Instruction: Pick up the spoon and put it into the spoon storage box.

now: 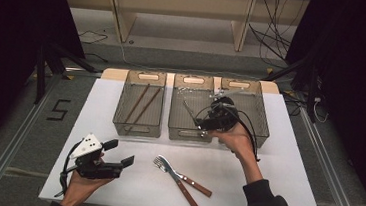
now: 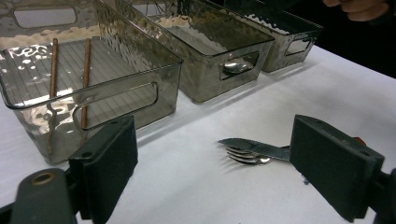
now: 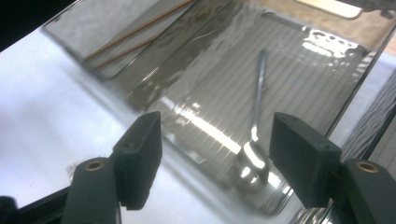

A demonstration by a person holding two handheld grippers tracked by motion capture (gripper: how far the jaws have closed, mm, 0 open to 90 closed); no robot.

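Note:
A metal spoon (image 3: 257, 116) lies on the floor of the middle clear bin (image 1: 178, 128). My right gripper (image 3: 215, 158) hangs above it, jaws open and empty. From above, the right gripper (image 1: 208, 121) is over that bin's front right corner. The left bin (image 1: 119, 122) holds two brown chopsticks (image 1: 139, 104). A fork and a knife with wooden handles (image 1: 180, 178) lie crossed on the white table near its front edge. My left gripper (image 1: 120, 152) rests low at the front left, open and empty, pointing at the fork and knife (image 2: 252, 151).
A third clear bin (image 1: 258, 109) stands at the right of the row. The white table top (image 1: 274, 181) ends at a front edge close to the person. Cables trail from both grippers. Shelving and loose wires sit beyond the table.

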